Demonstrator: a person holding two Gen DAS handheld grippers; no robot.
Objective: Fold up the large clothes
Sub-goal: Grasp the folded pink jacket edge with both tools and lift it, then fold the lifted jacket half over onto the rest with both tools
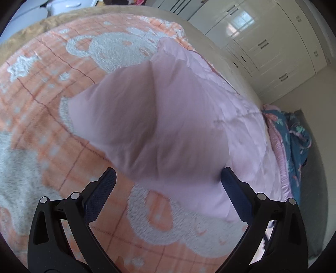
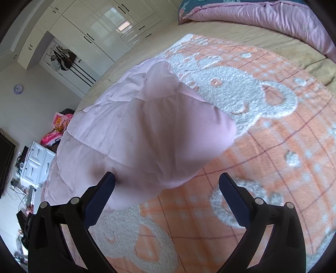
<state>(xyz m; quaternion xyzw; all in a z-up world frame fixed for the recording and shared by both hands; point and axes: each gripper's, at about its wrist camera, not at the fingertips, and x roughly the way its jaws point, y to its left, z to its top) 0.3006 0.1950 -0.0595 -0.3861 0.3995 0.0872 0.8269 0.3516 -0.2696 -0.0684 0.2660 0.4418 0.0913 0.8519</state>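
Note:
A pale pink quilted padded jacket (image 1: 168, 117) lies bunched on an orange and white bear-pattern blanket (image 1: 42, 94) on the bed. My left gripper (image 1: 168, 178) is open just above the jacket's near edge, its right fingertip (image 1: 227, 176) touching the fabric. In the right wrist view the same jacket (image 2: 142, 130) lies on the blanket (image 2: 273, 136), a rounded fold sticking out toward the right. My right gripper (image 2: 167, 180) is open at the jacket's near edge, its left fingertip (image 2: 109, 180) against the fabric. Neither holds anything.
A pink and blue quilt (image 1: 292, 142) is heaped at the bed's edge; it also shows in the right wrist view (image 2: 262, 14). White wardrobes (image 1: 262, 37) line the wall. A white drawer cabinet (image 2: 35, 163) and clutter stand on the floor beside the bed.

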